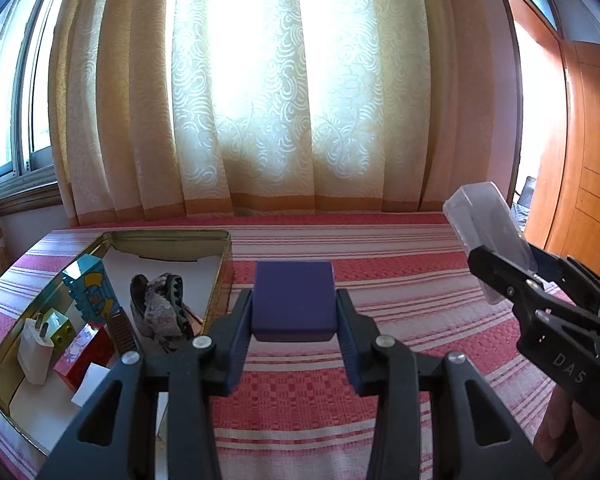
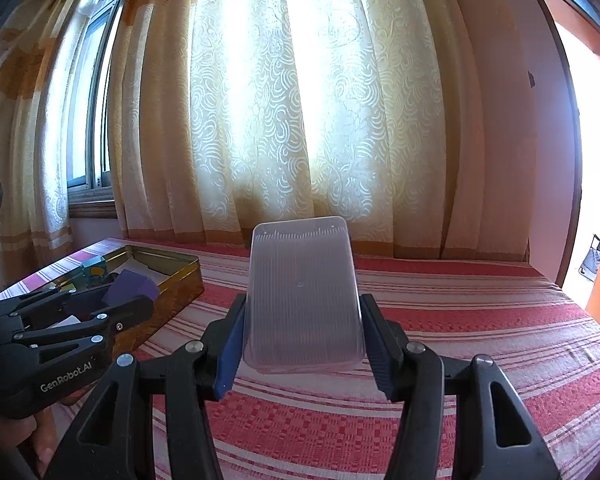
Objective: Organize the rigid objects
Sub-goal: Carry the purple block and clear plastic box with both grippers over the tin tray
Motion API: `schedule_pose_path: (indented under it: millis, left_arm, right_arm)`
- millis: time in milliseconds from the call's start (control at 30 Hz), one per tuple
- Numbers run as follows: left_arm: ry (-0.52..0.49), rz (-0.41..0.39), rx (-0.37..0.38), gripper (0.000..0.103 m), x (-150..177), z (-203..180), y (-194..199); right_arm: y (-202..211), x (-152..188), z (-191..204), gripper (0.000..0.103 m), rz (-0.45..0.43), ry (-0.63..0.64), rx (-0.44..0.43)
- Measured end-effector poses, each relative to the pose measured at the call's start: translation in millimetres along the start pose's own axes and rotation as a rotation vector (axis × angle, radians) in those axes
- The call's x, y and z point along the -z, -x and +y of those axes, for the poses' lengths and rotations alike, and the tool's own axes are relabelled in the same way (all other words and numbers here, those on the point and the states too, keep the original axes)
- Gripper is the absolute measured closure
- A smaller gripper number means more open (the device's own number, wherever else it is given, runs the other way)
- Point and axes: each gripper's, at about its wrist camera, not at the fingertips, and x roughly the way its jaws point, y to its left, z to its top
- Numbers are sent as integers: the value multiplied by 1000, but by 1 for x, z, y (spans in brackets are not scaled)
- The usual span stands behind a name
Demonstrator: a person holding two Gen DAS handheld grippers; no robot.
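Left of the purple box [image 1: 294,300], a gold metal tin [image 1: 220,280] is lying open on the red-and-white striped woven cover [image 1: 380,400], and a white charger [image 1: 36,350], a patterned blue carton [image 1: 90,288] and a grey crumpled item [image 1: 160,312] are being kept inside it. The matte, soft-cornered purple box is being clamped by its sides in the left gripper [image 1: 294,316], just right of the tin's rim. Right of the purple box, a clear ribbed plastic case [image 2: 303,296] is being clamped edgewise in the right gripper [image 2: 303,320]. In judgement, each piece is best being lowered flat into a free part of the tin before being released; the slick case is likely being held less securely.
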Motion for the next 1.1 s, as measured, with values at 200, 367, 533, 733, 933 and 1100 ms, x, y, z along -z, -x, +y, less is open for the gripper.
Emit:
schedule_pose_path:
  millis: [200, 367, 533, 733, 933, 1100]
  left_arm:
    - [13, -8, 2, 64, 1, 6, 5]
    - [16, -11, 5, 64, 2, 8, 7]
    - [21, -8, 13, 64, 2, 10, 8]
    - [22, -11, 12, 64, 2, 14, 14]
    - [16, -25, 6, 64, 3, 19, 21]
    - [19, -27, 6, 64, 2, 23, 26]
  right_arm:
    - [4, 0, 3, 47, -6, -2, -1]
    - [4, 0, 5, 47, -10, -3, -3]
    - [4, 0, 6, 47, -11, -4, -6]
    - [6, 0, 11, 47, -13, -5, -17]
    - [7, 1, 23, 47, -14, -1, -41]
    - [7, 2, 32, 46, -15, 4, -58]
